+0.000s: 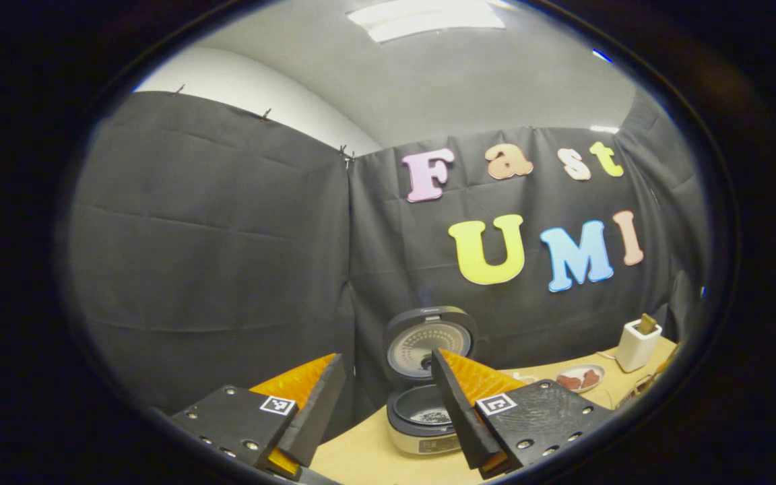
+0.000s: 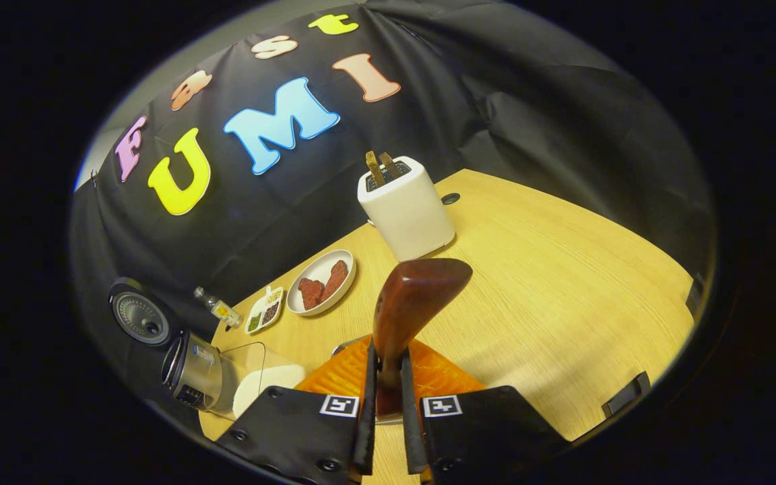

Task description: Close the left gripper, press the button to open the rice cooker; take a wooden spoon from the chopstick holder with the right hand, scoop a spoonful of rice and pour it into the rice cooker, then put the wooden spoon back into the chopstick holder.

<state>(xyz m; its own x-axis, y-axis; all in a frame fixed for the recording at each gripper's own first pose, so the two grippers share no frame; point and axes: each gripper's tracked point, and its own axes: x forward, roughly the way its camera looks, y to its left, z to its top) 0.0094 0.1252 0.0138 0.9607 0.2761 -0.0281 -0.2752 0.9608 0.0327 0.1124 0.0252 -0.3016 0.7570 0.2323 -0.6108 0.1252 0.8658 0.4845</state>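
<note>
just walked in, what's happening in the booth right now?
Rice cooker stands open on the table, lid up. The left claw is open and holds nothing, aimed toward the cooker. The right claw is shut on the wooden spoon, held above the table near the white chopstick holder.

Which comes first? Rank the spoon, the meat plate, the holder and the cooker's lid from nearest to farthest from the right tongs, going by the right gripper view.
1. Spoon: gripped in the right tongs.
2. Meat plate: ahead, to the left.
3. Holder: straight ahead, by the wall; close to the plate's rank.
4. Cooker's lid: far left, raised open.
</note>
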